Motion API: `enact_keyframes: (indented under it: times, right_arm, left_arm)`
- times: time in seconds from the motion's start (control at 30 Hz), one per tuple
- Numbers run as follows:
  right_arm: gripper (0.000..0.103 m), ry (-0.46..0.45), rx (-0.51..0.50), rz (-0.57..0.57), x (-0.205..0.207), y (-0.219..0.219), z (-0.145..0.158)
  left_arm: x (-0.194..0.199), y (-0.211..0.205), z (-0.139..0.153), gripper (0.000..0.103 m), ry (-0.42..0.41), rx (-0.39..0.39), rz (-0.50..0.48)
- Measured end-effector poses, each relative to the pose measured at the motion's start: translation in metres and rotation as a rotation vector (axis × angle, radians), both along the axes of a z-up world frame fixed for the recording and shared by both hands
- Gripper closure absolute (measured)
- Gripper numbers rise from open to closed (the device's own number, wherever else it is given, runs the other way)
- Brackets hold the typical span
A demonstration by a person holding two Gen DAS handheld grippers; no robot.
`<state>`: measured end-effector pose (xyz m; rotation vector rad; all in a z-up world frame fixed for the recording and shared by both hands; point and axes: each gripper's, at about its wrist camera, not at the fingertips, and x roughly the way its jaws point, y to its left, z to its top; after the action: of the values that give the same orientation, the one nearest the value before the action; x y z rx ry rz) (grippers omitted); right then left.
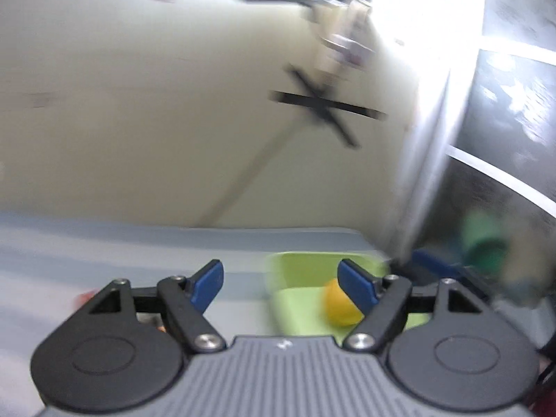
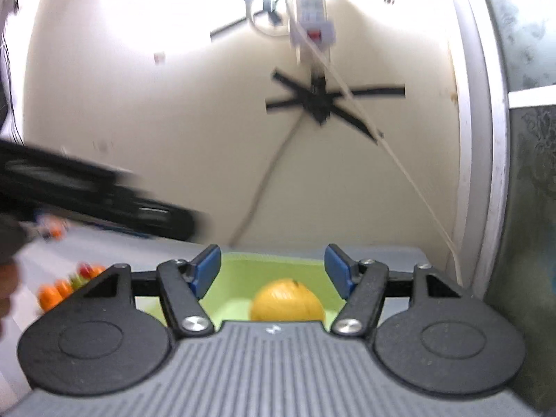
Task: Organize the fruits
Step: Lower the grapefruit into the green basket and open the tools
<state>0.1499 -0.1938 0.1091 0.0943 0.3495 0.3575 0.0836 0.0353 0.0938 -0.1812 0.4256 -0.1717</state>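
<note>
- Orange [image 2: 287, 299] sits in green tray [image 2: 278, 267] at desk's [image 1: 104, 260] far right corner, near wall.
- Right gripper [image 2: 272, 271]: fingers wide, empty, over tray.
- Left gripper [image 1: 280, 286]: fingers wide, empty, tray's left edge between them.
- Only right view: small fruits [image 2: 66, 286] on desk at left.

No legible text, labels, brands or numbers in either view. Small pale mark on grey housing [image 2: 274, 329] behind claw: logo-like, unreadable. Background blurred.
</note>
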Motion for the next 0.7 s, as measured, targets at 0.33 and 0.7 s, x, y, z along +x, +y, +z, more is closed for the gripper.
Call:
enact_keyframes:
  times: [0.33, 0.7]
  right_arm:
    - [0.044, 0.046, 0.188, 0.313, -0.042, 0.034, 0.004]
    - [0.059, 0.303, 0.059, 0.422, -0.063, 0.079, -0.024]
  left_arm:
    - [-0.085, 0.052, -0.062, 0.028, 0.179, 0.083, 0.27]
    - [-0.077, 0.015, -0.109, 0.025, 0.183, 0.186, 0.173]
